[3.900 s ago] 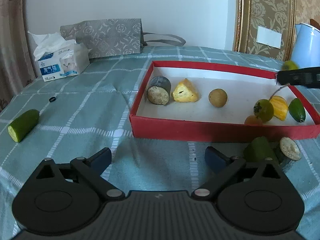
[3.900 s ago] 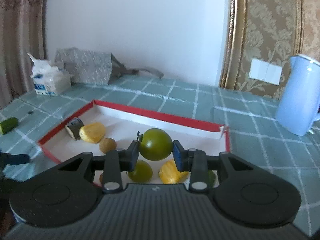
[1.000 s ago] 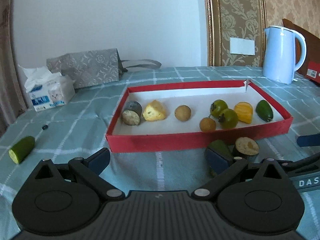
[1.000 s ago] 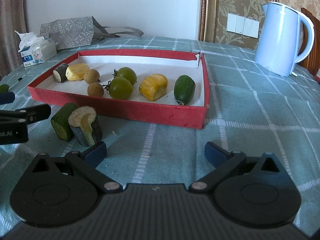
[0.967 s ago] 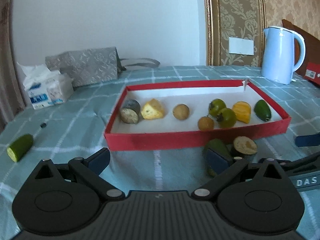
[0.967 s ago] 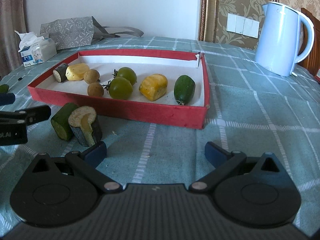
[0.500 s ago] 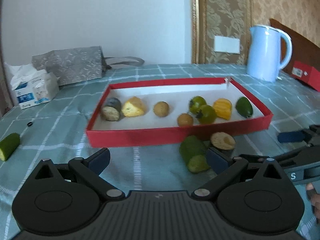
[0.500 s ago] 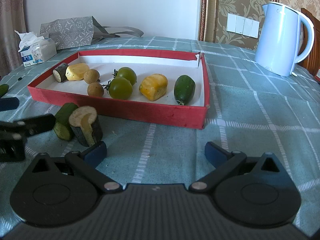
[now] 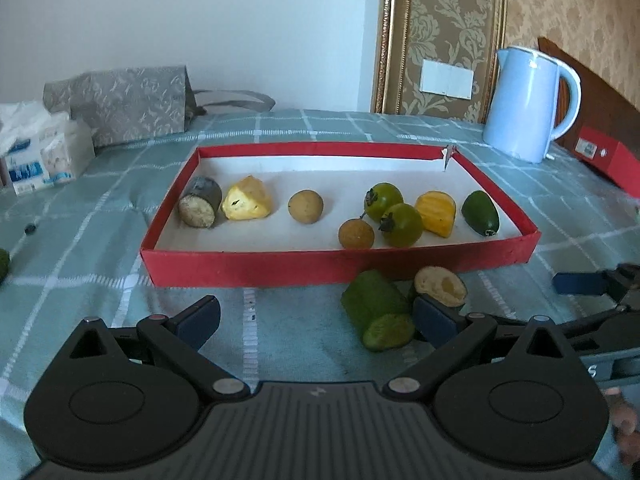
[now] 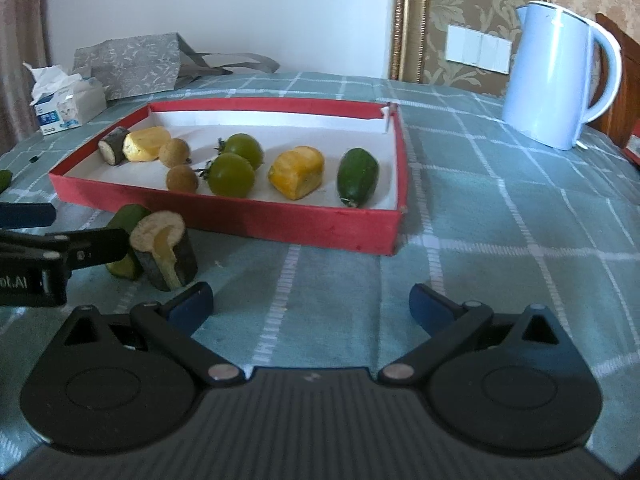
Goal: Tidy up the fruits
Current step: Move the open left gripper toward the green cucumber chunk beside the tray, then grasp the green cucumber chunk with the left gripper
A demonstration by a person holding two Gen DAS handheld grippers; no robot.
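A red tray (image 9: 256, 268) (image 10: 280, 220) holds several fruits: two green tomatoes (image 9: 401, 225), two brown round fruits (image 9: 306, 206), yellow chunks and a green feijoa (image 10: 357, 176). In front of it on the cloth lie a green cucumber piece (image 9: 378, 316) and a dark-skinned cut piece (image 9: 440, 286) (image 10: 162, 250). My left gripper (image 9: 316, 320) is open and empty, its right fingertip (image 9: 434, 320) beside the cucumber piece. My right gripper (image 10: 310, 304) is open and empty, low over the cloth right of both pieces.
A light blue kettle (image 9: 528, 104) (image 10: 560, 76) stands at the back right. A tissue box (image 10: 66, 104) and a grey bag (image 9: 120, 104) stand at the back left. Another cucumber piece (image 10: 4, 180) lies far left. A red box (image 9: 608, 160) sits beyond the kettle.
My left gripper has moved right and nearer to the two loose pieces. 3.9 s ago the right gripper held a green tomato; that tomato lies in the tray and the gripper is open.
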